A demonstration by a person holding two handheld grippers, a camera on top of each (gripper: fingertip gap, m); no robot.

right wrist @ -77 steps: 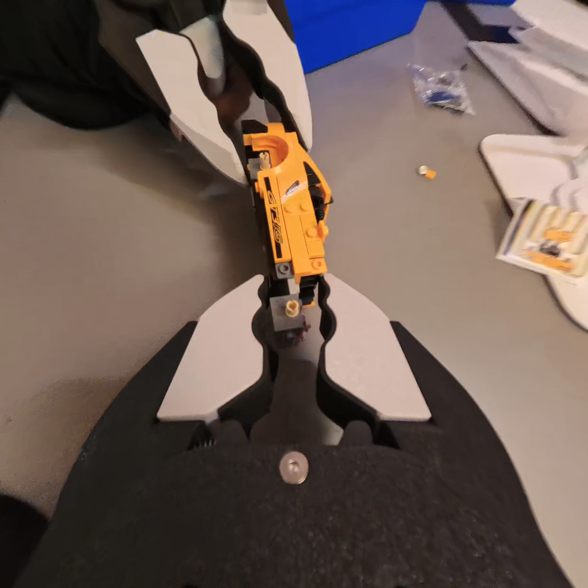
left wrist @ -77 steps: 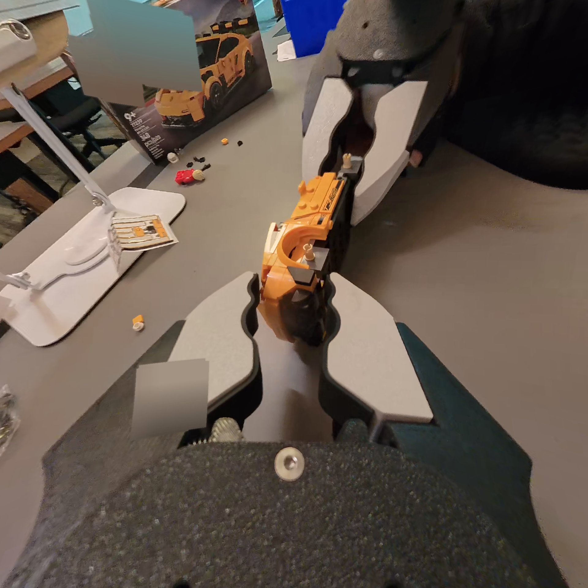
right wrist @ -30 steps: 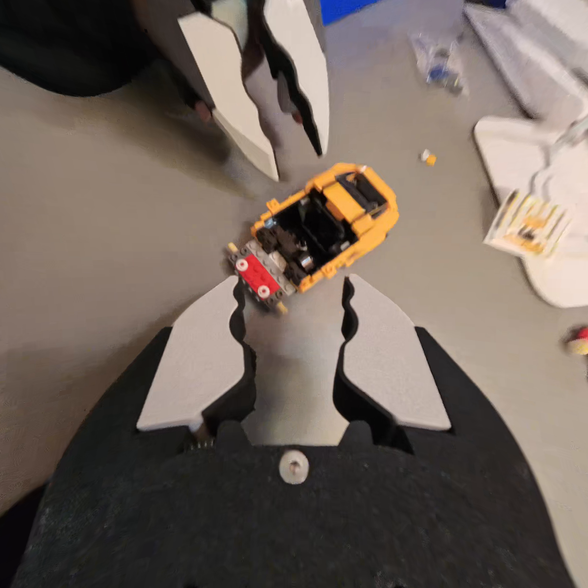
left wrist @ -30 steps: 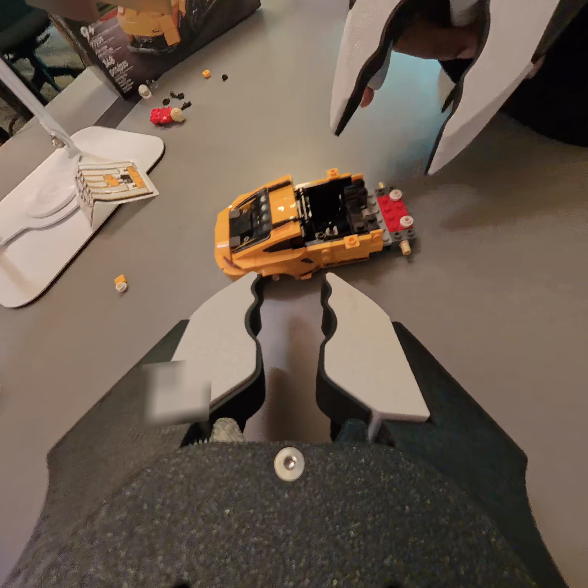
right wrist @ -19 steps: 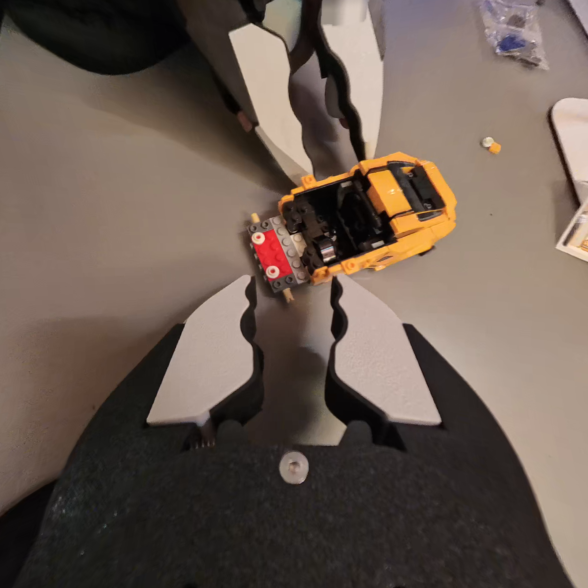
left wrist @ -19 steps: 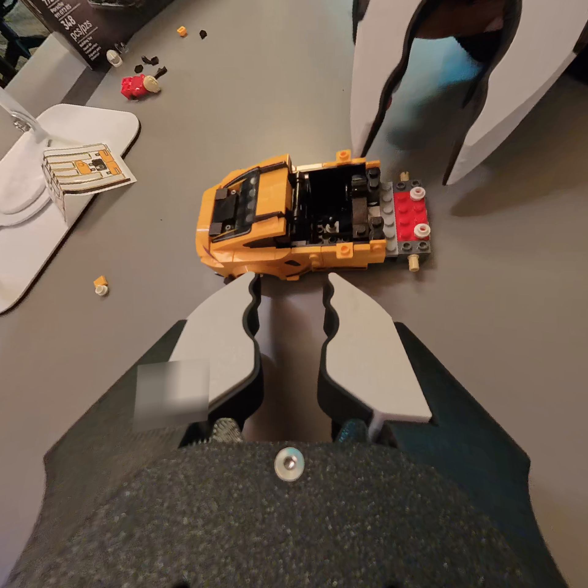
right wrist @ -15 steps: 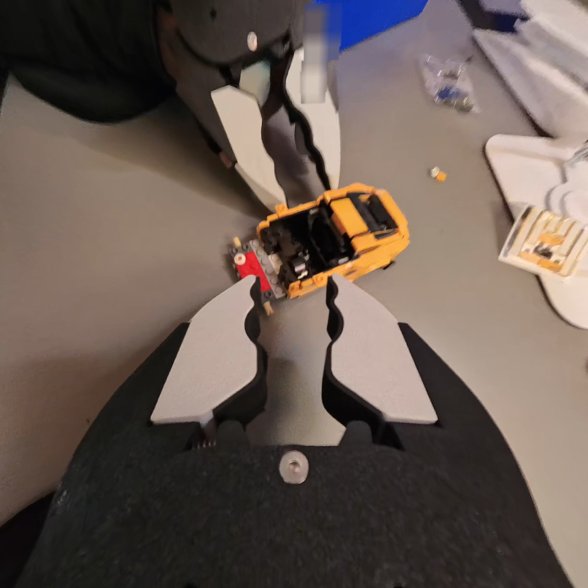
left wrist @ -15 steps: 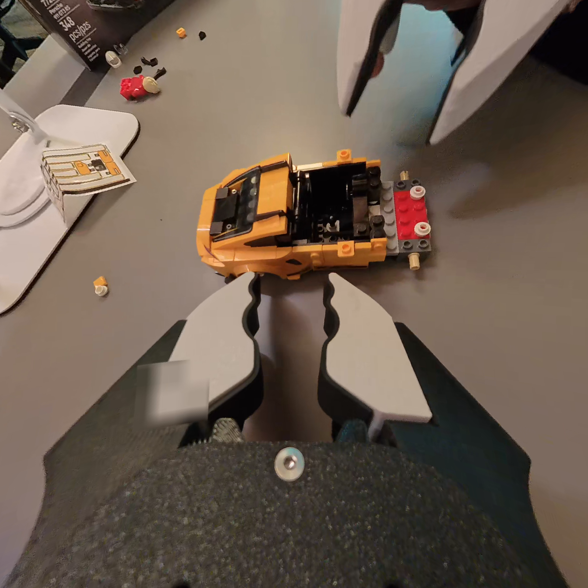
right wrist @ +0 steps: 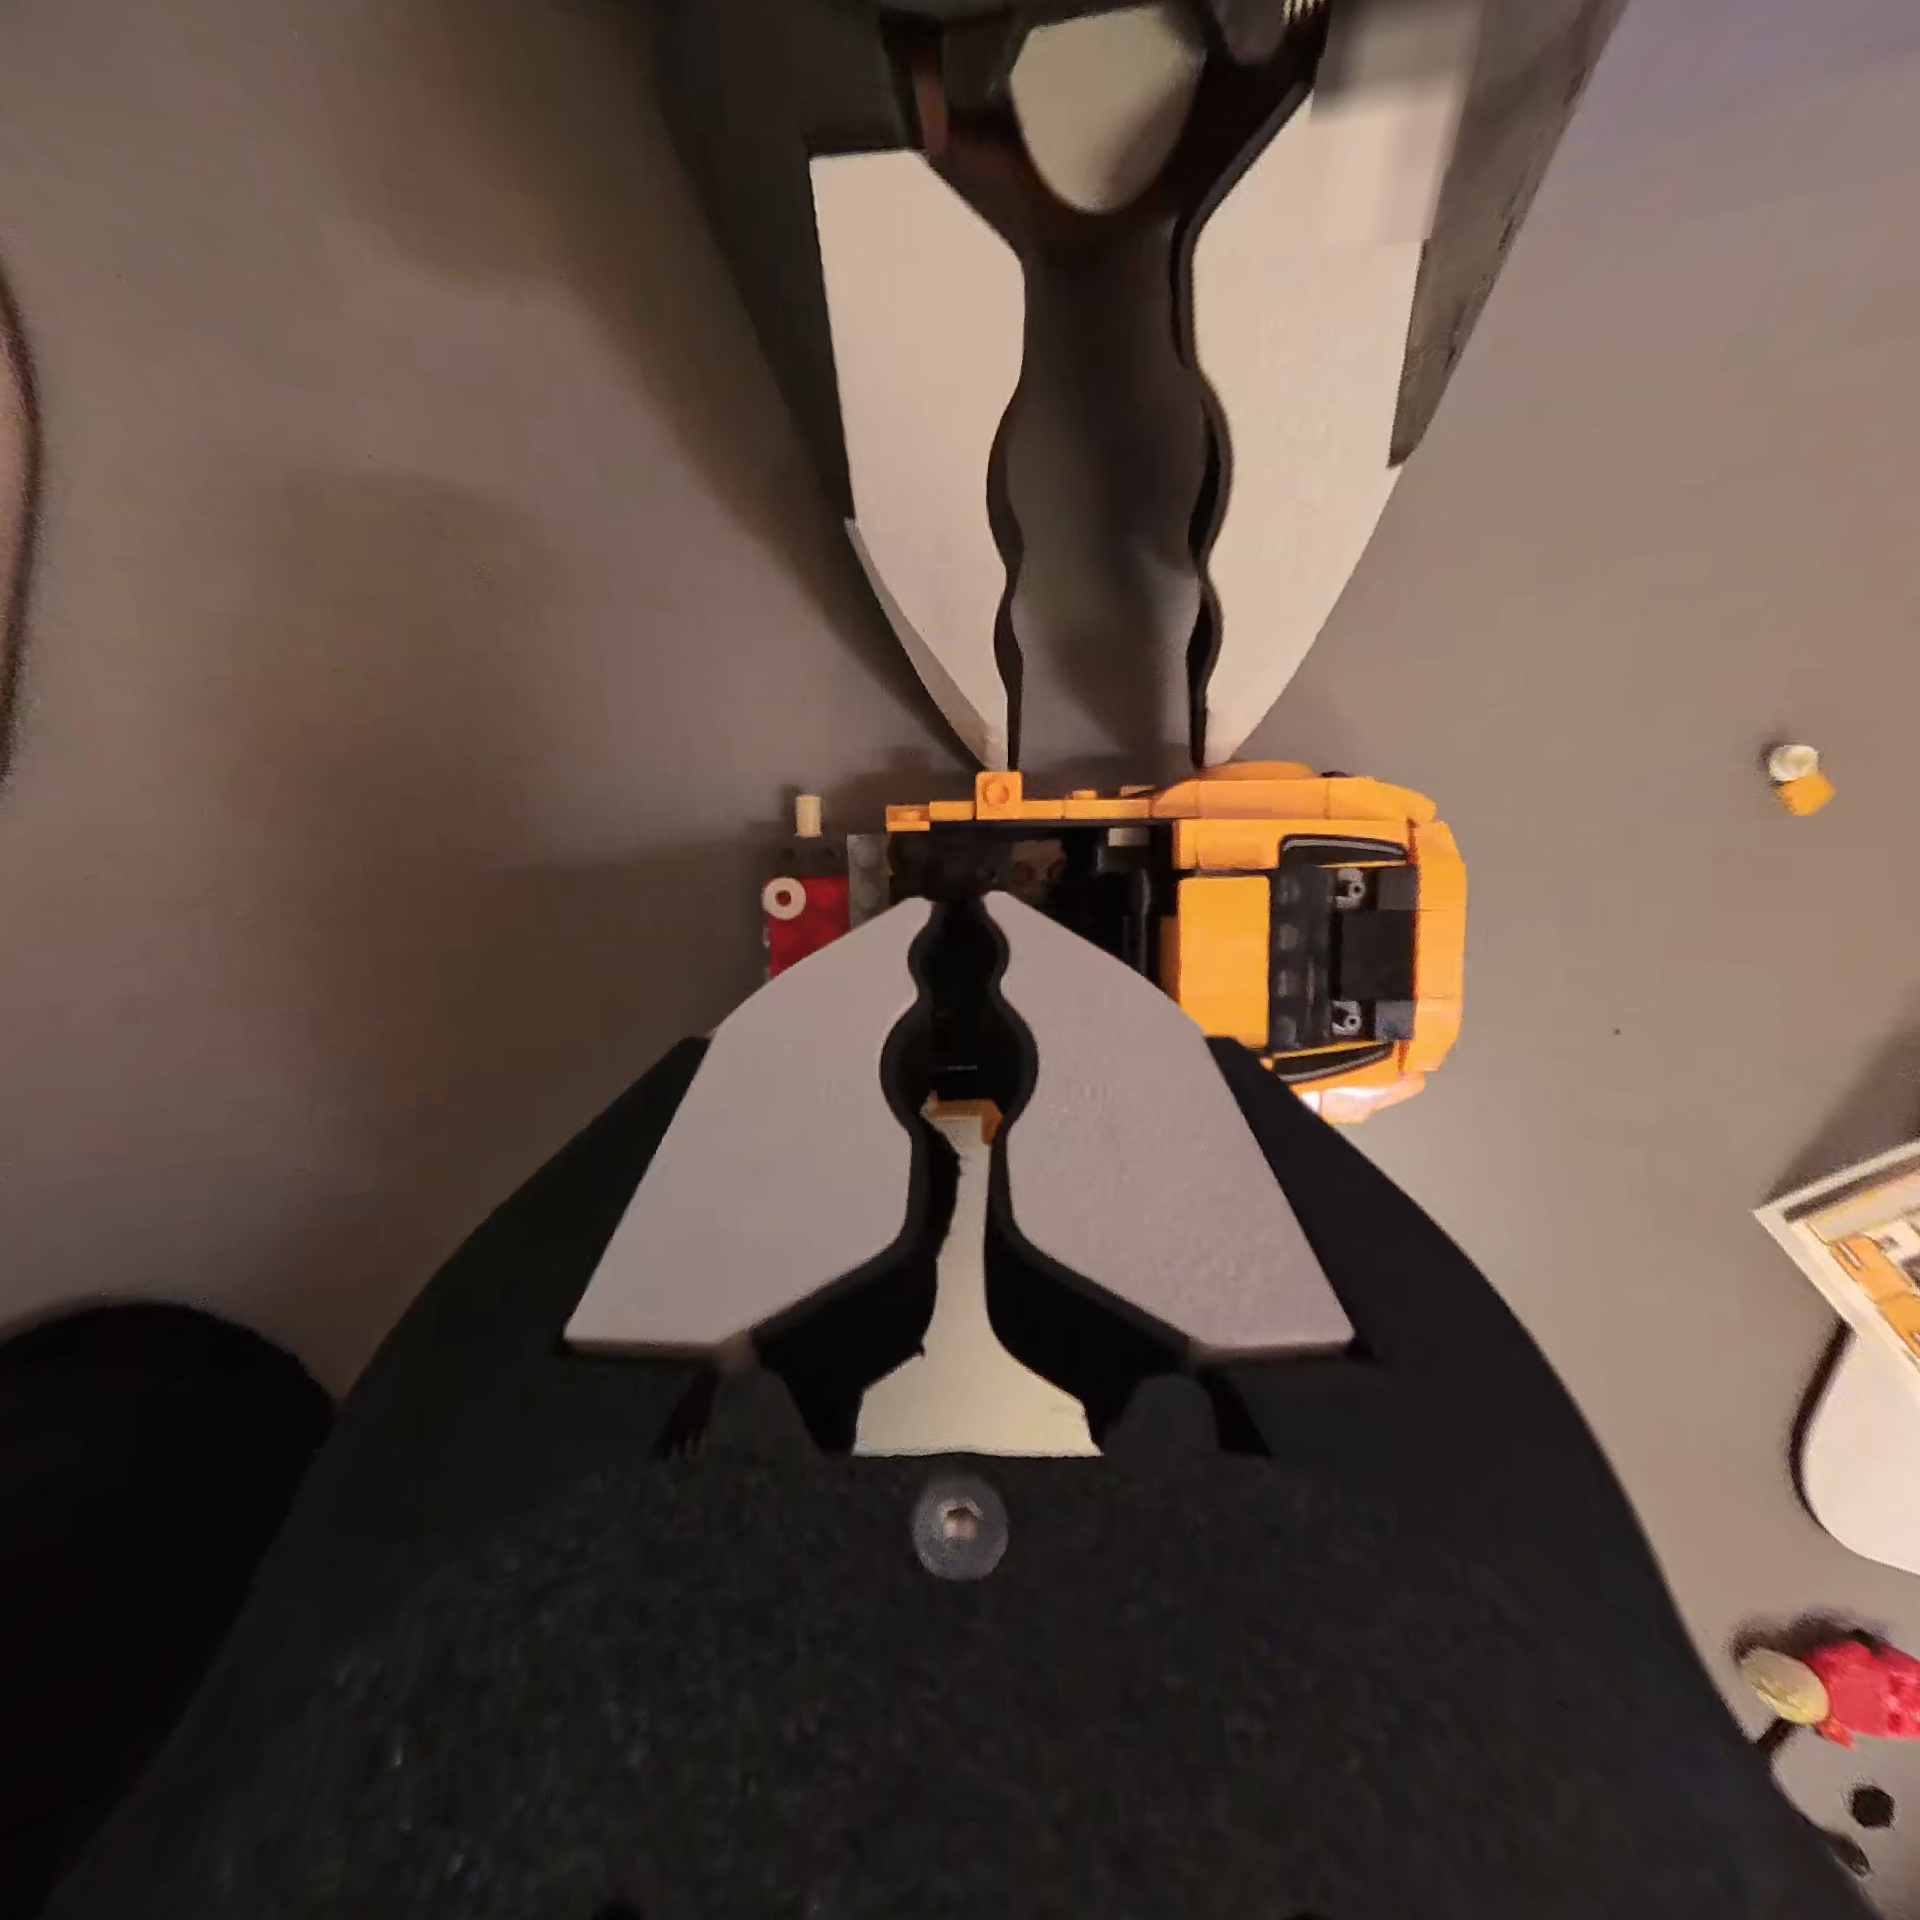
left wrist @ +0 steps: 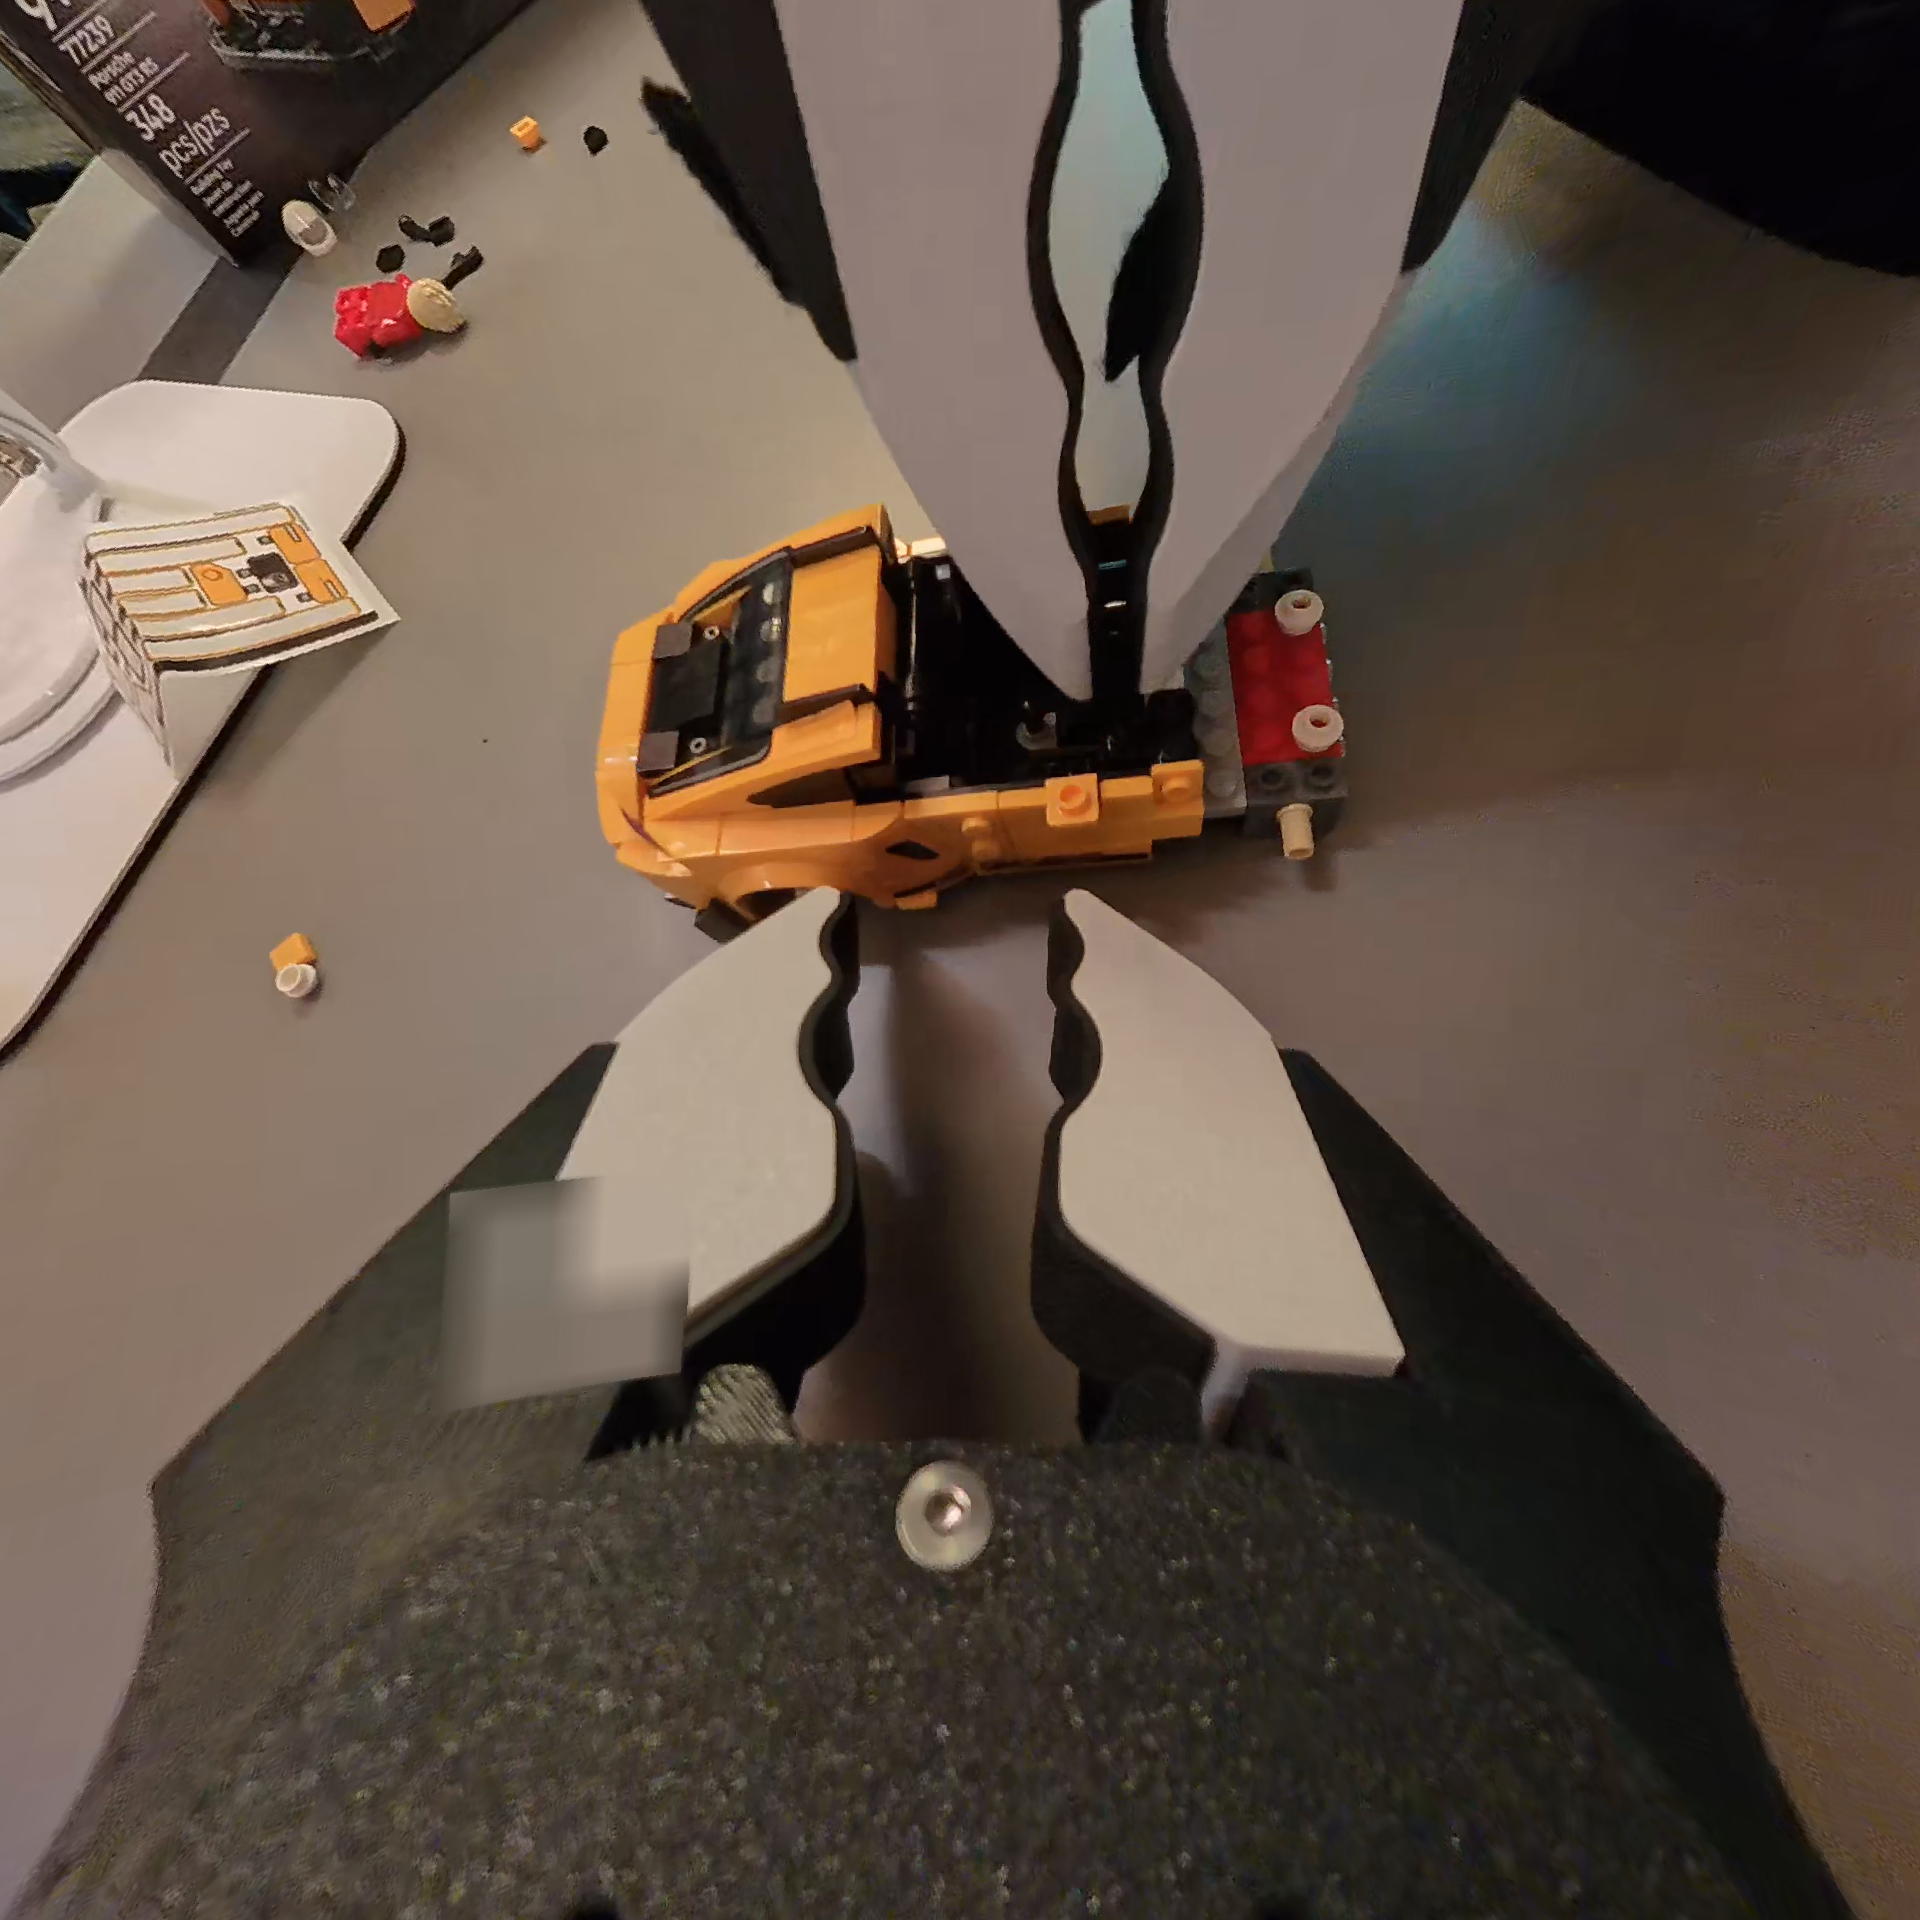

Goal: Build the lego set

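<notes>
The orange brick-built car [left wrist: 904,748] sat on the smooth grey tabletop [left wrist: 1558,1039], its black, studded cabin open at the top. The right gripper [left wrist: 1107,665] reached down into that cabin — jaws nearly closed on a thin black piece inside. The left gripper [left wrist: 951,914] hovered just beside the car's flank, jaws apart, gripping nothing.

We see a big grey table [left wrist: 1558,987] with soft shadows on it. A white board [left wrist: 208,436] lies near its edge.
</notes>
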